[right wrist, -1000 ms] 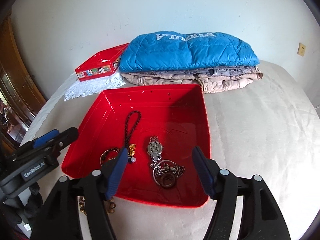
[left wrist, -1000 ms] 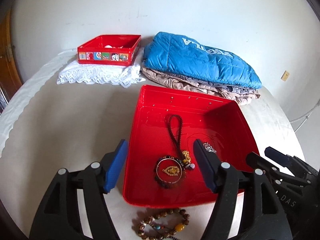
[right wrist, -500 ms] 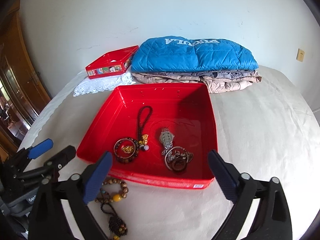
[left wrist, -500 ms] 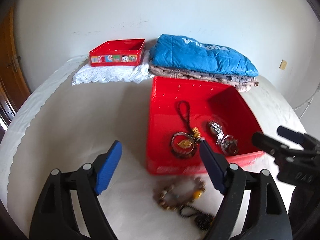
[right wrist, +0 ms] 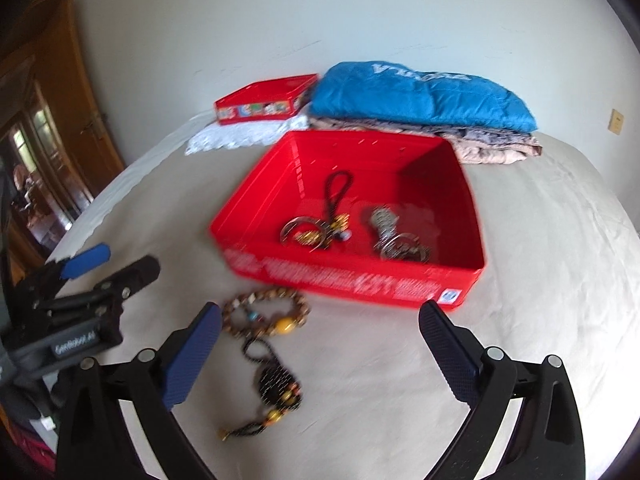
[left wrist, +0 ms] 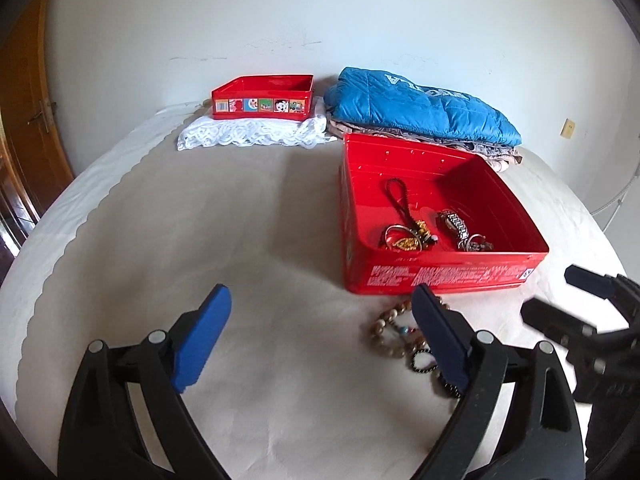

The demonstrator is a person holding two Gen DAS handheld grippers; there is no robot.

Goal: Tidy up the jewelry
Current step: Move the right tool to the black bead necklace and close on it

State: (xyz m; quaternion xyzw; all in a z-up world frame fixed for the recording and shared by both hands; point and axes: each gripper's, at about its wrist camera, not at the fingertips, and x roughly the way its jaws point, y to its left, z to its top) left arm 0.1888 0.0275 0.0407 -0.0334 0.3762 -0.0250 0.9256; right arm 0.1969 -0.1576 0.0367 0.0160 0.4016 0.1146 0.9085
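Left claw (left wrist: 320,328): spread wide, holding nothing, above the bed sheet (left wrist: 240,240) in front of the red box's near-left corner; its right finger covers part of the bead bracelet.
Right claw (right wrist: 320,352): spread wide, holding nothing, just in front of the red box's near wall; the bracelet's black pendant lies between its fingers, closer to the left one.
Red box (right wrist: 352,280): open, on the sheet, its printed near wall facing both cameras.
Bead bracelet (right wrist: 266,314): on the sheet outside the box, just in front of its near wall. The loop of brown beads with one yellow bead lies nearest the box; a black cord runs from it toward the camera to a dark pendant and a small tassel, so its long axis runs away from the box.
Cord charm (right wrist: 334,200): inside the box, left of centre; the dark cord loop points to the far wall, its gold charm and ring at the near end.
Watch (left wrist: 454,224): inside the box, right of the charm, metal band running far to near, with a ring-shaped piece at its near end.
Small tin (left wrist: 262,98): red, on a white lace cloth (left wrist: 248,136) at the far edge.
Blue jacket (right wrist: 420,96): folded on top of beige cloth behind the box.
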